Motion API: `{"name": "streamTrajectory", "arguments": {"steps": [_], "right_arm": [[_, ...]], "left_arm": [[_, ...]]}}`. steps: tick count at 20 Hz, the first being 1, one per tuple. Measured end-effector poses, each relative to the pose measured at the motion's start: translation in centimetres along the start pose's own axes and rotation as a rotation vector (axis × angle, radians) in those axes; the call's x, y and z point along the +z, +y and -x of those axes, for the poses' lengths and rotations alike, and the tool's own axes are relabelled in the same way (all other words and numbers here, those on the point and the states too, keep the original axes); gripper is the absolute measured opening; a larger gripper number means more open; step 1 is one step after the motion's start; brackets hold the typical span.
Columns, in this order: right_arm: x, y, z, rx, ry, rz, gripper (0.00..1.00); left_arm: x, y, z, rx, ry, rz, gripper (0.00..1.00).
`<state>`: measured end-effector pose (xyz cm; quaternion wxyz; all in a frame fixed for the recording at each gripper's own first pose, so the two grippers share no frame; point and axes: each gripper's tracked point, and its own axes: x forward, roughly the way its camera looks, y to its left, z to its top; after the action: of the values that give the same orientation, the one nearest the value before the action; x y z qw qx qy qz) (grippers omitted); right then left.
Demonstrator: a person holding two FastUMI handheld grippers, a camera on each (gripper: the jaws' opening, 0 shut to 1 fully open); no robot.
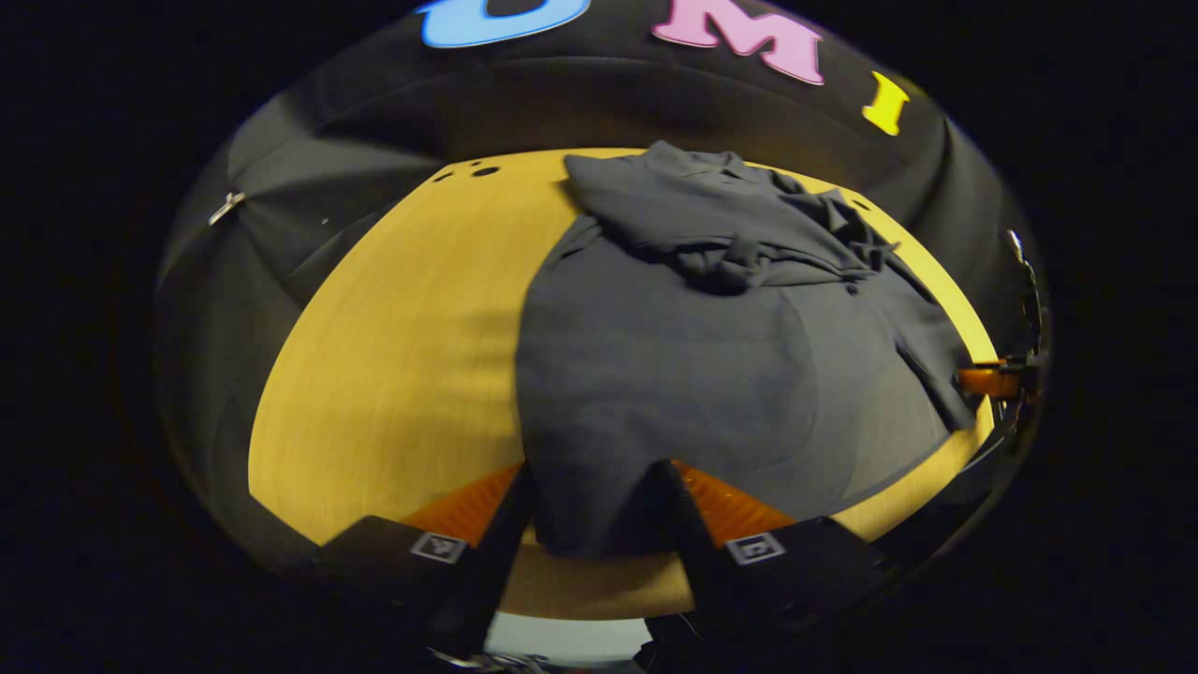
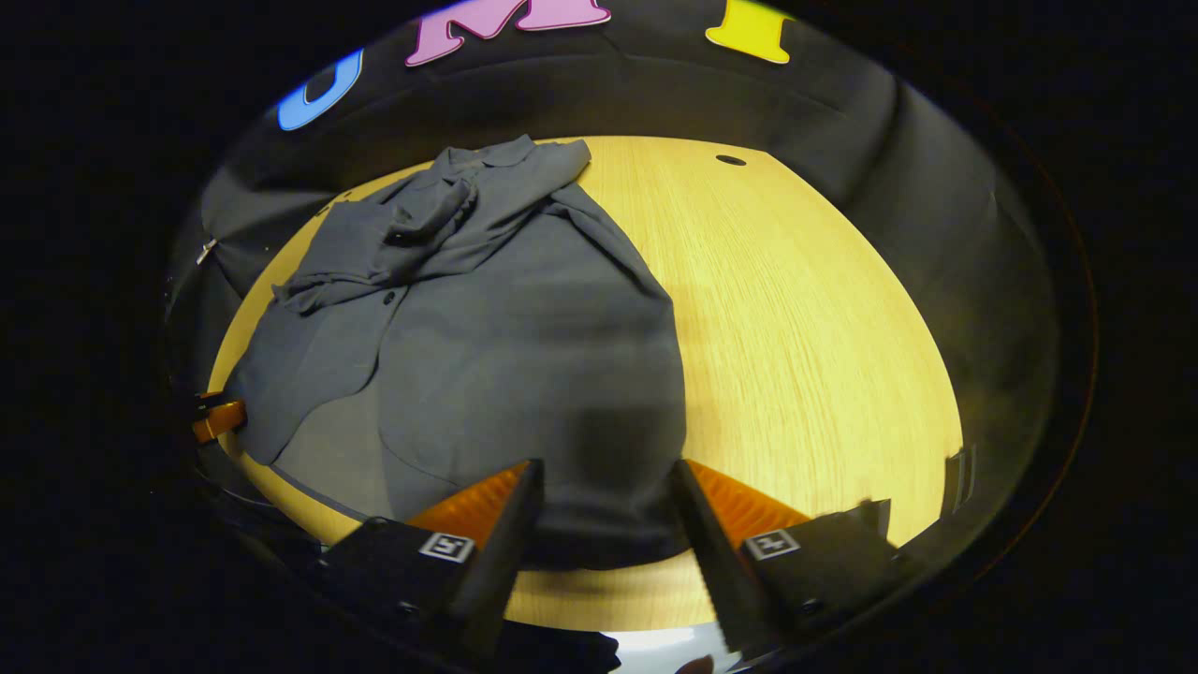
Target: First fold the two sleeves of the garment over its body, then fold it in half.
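Observation:
A dark grey shirt lies flat on the yellow wooden table, collar at the far end. Both sleeves are bunched over its upper body. In the left gripper view my left gripper stands open at the near hem, its fingers either side of one hem corner with cloth in the gap. In the right gripper view the shirt shows again, and my right gripper is open astride the other hem corner. Each gripper shows small at the other view's side edge, the right and the left.
The table's near edge runs just under my left fingers. Bare wood lies left of the shirt in the left gripper view and on the right in the right gripper view. Small round holes mark the table's far end. Black cloth walls surround the table.

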<state>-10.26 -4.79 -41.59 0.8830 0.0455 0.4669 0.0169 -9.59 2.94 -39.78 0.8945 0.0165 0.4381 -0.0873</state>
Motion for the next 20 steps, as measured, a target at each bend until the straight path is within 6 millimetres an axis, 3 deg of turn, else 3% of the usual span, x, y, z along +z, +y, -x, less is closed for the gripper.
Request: {"name": "streamTrajectory", "arguments": {"steps": [1, 2, 3, 9, 14, 16, 20], "right_arm": [[0.1, 1.1, 0.1, 0.044, -0.014, 0.035, 0.62], [0.0, 2.2, 0.2, 0.088, -0.004, 0.061, 0.35], [-0.2, 2.3, 0.0, 0.082, 0.003, 0.071, 0.07], [-0.6, 2.6, 2.0, 0.116, 0.028, 0.050, 0.06], [-3.7, 2.6, 4.8, 0.150, 0.070, 0.010, 0.06], [-3.6, 2.7, 5.1, 0.163, 0.085, -0.008, 0.05], [-4.1, 3.2, 8.0, 0.185, 0.071, -0.043, 0.05]], "left_arm": [[-0.1, -1.0, 0.3, -0.014, -0.004, -0.024, 0.51], [0.1, -0.7, 0.3, -0.015, 0.008, -0.014, 0.29], [0.1, -0.9, 0.1, -0.019, 0.012, 0.005, 0.07], [-0.6, -0.4, 2.2, -0.025, 0.026, 0.075, 0.02], [-1.0, 0.5, 4.8, -0.048, 0.074, 0.110, 0.06], [-0.4, 0.5, 5.0, -0.060, 0.092, 0.107, 0.06], [1.4, 0.6, 6.5, -0.041, 0.068, 0.149, 0.06]]}}
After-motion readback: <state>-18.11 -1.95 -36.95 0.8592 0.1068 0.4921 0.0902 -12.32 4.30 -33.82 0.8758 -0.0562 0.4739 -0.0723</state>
